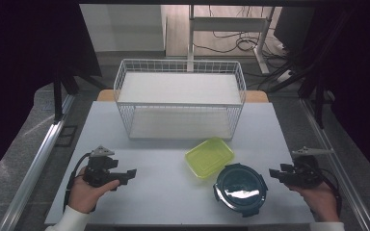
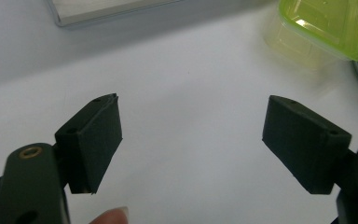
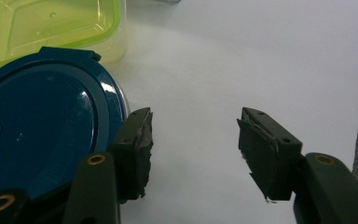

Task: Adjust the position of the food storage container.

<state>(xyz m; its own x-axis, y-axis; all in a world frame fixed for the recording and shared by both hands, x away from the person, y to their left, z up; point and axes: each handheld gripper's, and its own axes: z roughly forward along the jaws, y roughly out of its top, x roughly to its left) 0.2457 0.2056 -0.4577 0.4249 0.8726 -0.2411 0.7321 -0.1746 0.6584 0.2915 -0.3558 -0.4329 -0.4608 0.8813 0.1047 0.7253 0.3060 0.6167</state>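
left hand-held gripper (image 1: 131, 173): spread, empty, near-left on bench (image 1: 164, 192) | right hand-held gripper (image 1: 272, 173): spread, empty, just right of round blue container (image 1: 240, 188) | green container (image 1: 209, 157): just beyond it

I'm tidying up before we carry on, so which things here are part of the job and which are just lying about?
Part of the job: round blue container, beside the open right gripper; green container; left gripper, open and empty.

Lying about: wire basket, cables on the floor behind the table.

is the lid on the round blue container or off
On. The dark blue lid sits flat over the round container, its side latches folded down at the rim.
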